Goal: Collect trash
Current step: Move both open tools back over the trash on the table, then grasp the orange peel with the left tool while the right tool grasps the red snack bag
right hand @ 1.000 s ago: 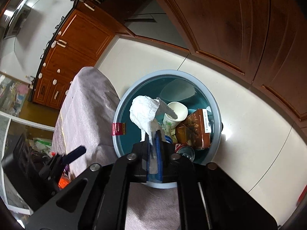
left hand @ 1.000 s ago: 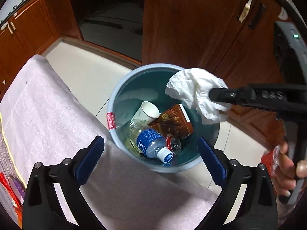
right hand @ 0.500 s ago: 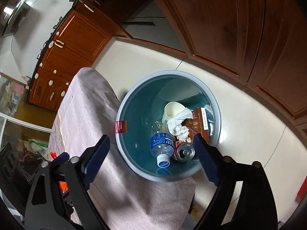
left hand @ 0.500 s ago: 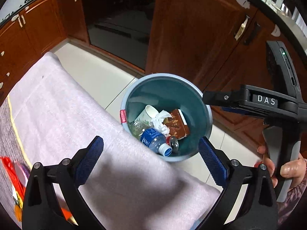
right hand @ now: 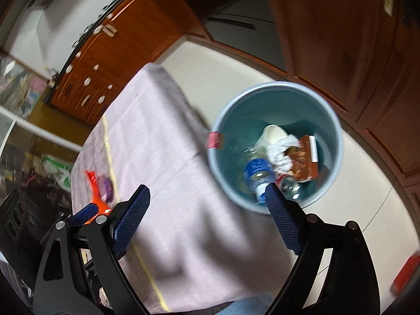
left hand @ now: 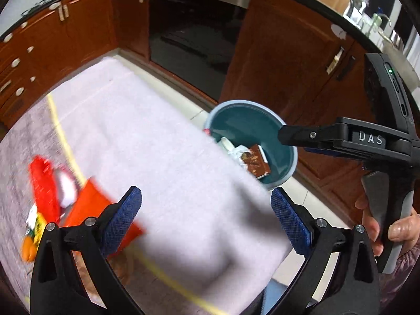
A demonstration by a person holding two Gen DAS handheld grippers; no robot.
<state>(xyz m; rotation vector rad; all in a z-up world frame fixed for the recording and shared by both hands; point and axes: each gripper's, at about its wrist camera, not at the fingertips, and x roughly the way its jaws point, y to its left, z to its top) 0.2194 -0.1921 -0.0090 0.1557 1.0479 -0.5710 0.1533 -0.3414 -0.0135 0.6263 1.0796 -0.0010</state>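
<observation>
The blue-grey trash bin (right hand: 275, 85) stands on the floor off the table's end. In it lie a crumpled white tissue (right hand: 282, 152), a paper cup (right hand: 273, 134), a water bottle (right hand: 258, 170), a brown carton (right hand: 304, 160) and a can (right hand: 288, 183). My right gripper (right hand: 207, 199) is open and empty above the table's edge, beside the bin. My left gripper (left hand: 207, 210) is open and empty over the cloth. Red and orange wrappers (left hand: 44, 181) lie on the table to its left. The bin (left hand: 236, 103) and the right gripper (left hand: 286, 134) also show in the left wrist view.
A pale pink cloth (right hand: 157, 144) covers the table. Wooden cabinets (left hand: 283, 60) and a dark oven front (left hand: 194, 42) line the far side beyond the tiled floor (right hand: 367, 197). A hand (left hand: 393, 225) holds the right gripper's handle.
The right gripper opened and the white tissue fell into the bin. Both grippers have since risen and drawn back over the table, and the wrappers came into the left wrist view.
</observation>
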